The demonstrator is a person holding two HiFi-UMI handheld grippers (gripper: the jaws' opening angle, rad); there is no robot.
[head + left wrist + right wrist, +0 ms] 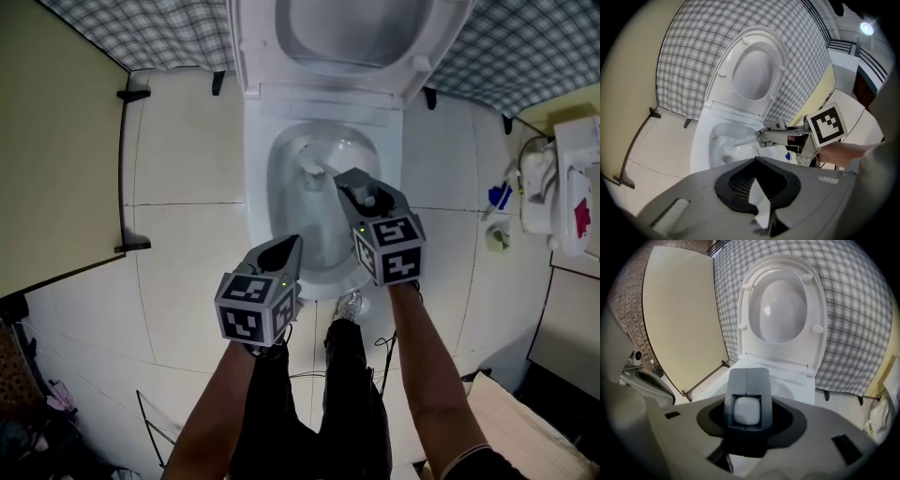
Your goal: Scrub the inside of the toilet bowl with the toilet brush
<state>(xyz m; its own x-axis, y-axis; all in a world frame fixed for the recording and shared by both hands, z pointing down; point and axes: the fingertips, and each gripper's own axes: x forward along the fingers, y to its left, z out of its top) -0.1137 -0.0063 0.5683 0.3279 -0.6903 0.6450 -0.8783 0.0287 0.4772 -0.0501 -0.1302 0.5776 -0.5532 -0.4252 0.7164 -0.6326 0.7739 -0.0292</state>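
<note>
Nearest me, I note the left gripper (284,251) over the toilet's near rim, jaws together with nothing between them. Just beyond and to its right, the right gripper (349,185) points down into the toilet bowl (259,192), jaws clamped on the handle of the toilet brush (308,172). The brush head sits inside the bowl, against the far left wall. Farther off, the seat and lid (356,42) stand raised against a checked wall (159,33).

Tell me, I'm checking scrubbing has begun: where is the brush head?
Head view: the brush head sits inside the toilet bowl, near its back wall, ahead of the right gripper holding its handle.
</note>
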